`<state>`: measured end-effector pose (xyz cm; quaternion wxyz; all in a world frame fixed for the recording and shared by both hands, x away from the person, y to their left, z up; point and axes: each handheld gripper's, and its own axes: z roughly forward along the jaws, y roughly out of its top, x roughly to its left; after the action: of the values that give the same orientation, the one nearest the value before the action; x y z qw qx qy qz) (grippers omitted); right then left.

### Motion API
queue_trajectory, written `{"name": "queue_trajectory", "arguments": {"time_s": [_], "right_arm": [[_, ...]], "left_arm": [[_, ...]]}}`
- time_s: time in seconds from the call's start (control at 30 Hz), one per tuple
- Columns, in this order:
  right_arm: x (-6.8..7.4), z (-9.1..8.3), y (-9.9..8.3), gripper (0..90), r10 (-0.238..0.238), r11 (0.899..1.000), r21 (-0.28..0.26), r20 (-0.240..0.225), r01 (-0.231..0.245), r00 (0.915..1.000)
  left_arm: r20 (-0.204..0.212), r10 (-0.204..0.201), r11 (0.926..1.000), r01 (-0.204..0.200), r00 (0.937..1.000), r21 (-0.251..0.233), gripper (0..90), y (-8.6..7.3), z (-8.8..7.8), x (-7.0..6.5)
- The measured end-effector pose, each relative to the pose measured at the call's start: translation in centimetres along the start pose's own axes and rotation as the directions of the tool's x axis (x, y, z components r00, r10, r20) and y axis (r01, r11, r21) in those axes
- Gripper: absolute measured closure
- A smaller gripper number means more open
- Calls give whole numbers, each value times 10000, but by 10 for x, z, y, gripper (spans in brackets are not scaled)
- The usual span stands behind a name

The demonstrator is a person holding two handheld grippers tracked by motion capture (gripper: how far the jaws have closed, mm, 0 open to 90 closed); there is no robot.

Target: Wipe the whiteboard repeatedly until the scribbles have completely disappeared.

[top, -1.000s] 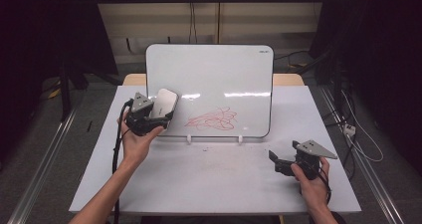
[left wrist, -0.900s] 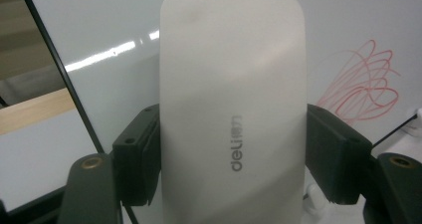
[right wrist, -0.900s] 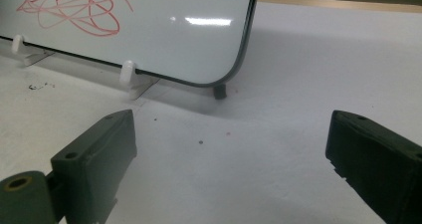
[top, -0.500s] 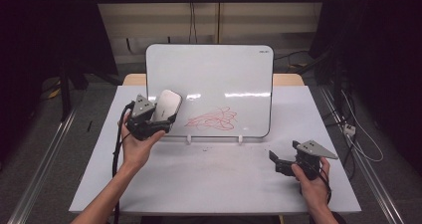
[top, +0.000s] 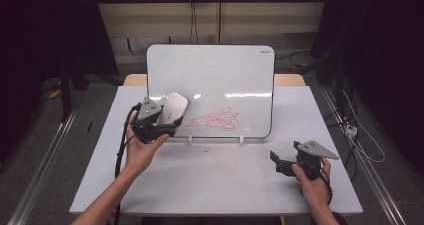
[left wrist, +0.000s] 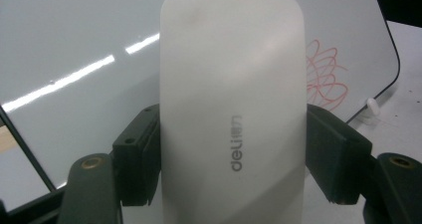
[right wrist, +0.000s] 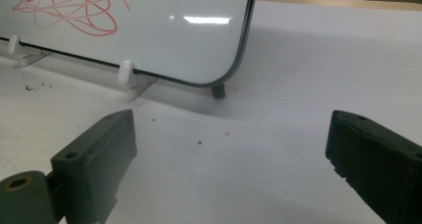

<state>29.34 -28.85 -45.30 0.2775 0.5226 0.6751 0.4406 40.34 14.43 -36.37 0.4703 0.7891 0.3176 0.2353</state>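
White eraser [left wrist: 233,109] clamped between left gripper [left wrist: 234,154] pads, against whiteboard [top: 225,75]

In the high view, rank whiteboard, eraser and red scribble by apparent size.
1. Whiteboard, by far the largest.
2. Red scribble.
3. Eraser, held in the left gripper; close to the scribble in size, so their order is unsure.

The whiteboard [top: 225,85] stands at the table's [top: 215,185] back, with the eraser [top: 172,107] before its left part.
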Motion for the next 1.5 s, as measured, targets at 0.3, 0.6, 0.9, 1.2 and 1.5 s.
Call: {"name": "queue_trajectory", "arguments": {"time_s": [0.3,0.6,0.9,1.2,1.5], "right_arm": [[-1,0,0,58,-18,10000,2,-14,18,10000],[-1,0,0,58,-18,10000,11,-55,18,10000],[-1,0,-1,58,-54,10000,12,-96,54,9999],[-1,0,-1,58,-84,10000,34,-54,84,9999],[-1,1,-1,59,-110,9999,57,-55,110,9999]], "left_arm": [[-152,659,9966,-651,9977,514,309,1,9,-13],[-332,1123,9916,-1098,9931,678,310,14,26,-24],[-488,1689,9819,-1638,9844,948,310,18,47,-34],[-750,1826,9770,-1724,9803,1254,310,16,54,-31],[-1309,2262,9665,-2056,9652,1540,310,14,60,-32]]}}
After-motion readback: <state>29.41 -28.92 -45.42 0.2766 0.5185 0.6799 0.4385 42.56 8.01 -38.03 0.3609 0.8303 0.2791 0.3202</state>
